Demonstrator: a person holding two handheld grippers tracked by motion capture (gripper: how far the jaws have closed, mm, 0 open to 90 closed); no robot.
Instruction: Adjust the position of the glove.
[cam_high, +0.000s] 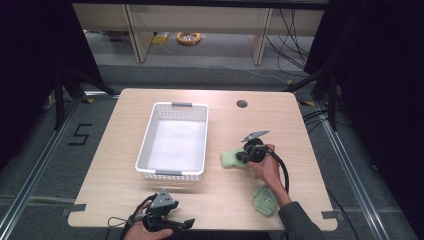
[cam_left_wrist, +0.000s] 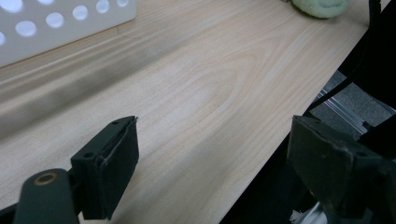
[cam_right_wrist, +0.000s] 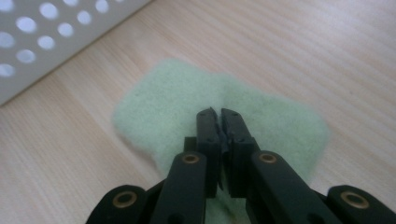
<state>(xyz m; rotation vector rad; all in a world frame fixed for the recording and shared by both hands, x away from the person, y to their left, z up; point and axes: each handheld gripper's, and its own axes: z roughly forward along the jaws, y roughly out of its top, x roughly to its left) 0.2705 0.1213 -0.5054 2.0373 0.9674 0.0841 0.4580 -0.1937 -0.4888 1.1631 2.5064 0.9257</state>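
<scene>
My right claw pinches shut on the green cloth beside the white basket; next, I judge, lift it in, left claw wide.

The near end of the pale green fleece cloth lies hidden beneath the right gripper, so whether fabric is pinched stays unclear; the white perforated plastic basket is cut off at eleven o'clock; a second green cloth is cropped at one o'clock.
</scene>
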